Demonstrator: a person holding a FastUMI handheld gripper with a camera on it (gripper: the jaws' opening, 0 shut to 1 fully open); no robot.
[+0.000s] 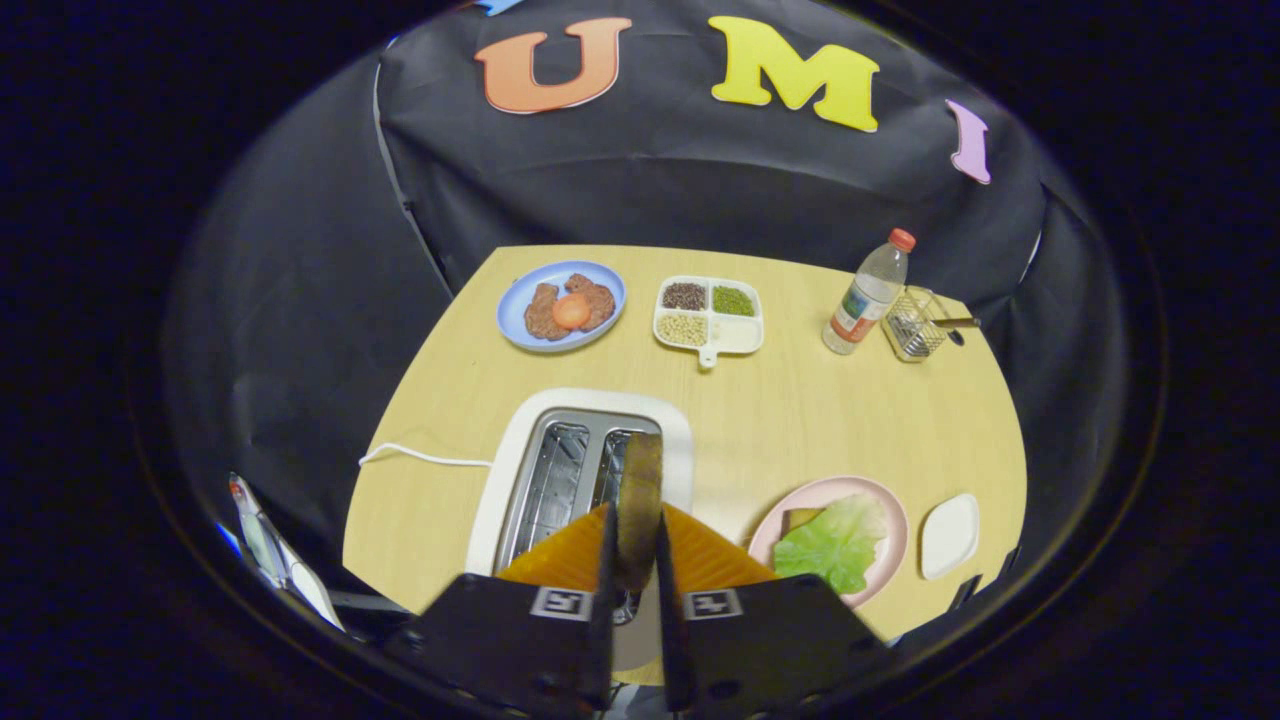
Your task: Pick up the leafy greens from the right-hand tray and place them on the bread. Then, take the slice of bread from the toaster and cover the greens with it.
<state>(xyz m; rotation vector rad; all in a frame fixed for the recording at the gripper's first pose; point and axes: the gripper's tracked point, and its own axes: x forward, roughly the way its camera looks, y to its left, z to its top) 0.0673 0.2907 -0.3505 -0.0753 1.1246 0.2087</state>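
I looked down on the pale wooden table [800,420], then the white two-slot toaster [520,450]. My gripper [637,560] pinched the brown bread slice [640,500], standing on edge above a slot. The pink round plate [800,500] with the green lettuce leaf [835,545] lay off to the fingers' right.

tabletop [820,420]: light wood-look laminate, smooth, matt; toaster [520,450]: white plastic shell, semi-gloss, w/ shiny metal slots; bread slice [640,500] pinched btwn tongs [636,545]: rough brown crust; leafy greens [835,545]: crinkled, waxy; pink plate [890,515] smooth, matt; bottle [868,295]: clear glossy plastic; wire basket [915,325]: metal mesh; backdrop [700,190]: matt black cloth, creased
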